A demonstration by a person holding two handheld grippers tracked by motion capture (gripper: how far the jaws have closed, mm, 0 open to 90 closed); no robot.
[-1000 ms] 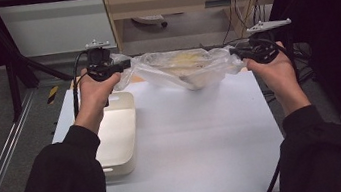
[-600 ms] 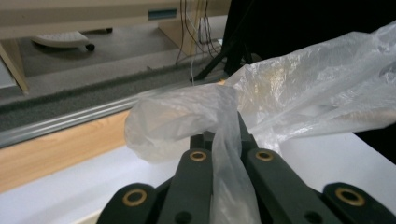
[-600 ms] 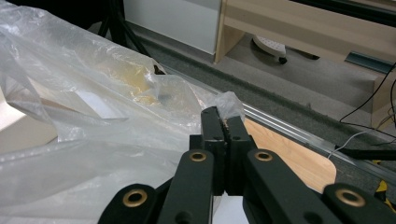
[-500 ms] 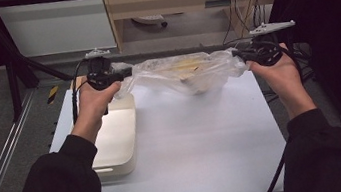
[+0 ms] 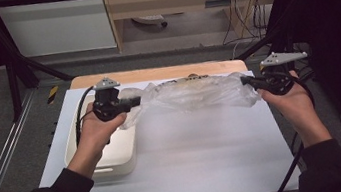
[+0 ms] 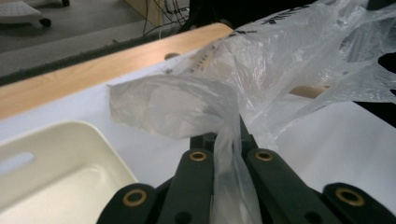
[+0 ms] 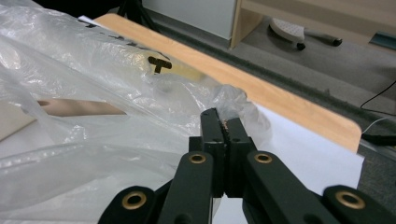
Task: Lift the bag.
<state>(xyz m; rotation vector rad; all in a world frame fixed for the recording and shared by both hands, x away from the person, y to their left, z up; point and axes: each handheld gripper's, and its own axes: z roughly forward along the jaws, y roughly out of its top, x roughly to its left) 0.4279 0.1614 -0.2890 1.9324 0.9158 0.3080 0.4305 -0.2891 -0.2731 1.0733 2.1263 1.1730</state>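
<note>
A cream plastic tray (image 5: pixel 116 156) with a slot handle in its wall lies on the white tabletop (image 5: pixel 202 157), right under the left-hand tongs and reaching back toward the person from them. Beyond both pairs of tongs a strip of bare light wood (image 5: pixel 155 73) runs along the table's far edge, and past that lies grey floor with a wooden cabinet (image 5: pixel 170 0) and a white panel (image 5: pixel 55 26) beside it. Farther off past the right-hand tongs, dark cables (image 5: pixel 243 20) hang down to the floor, and a wheeled white base (image 5: pixel 148 22) stands under the cabinet.
</note>
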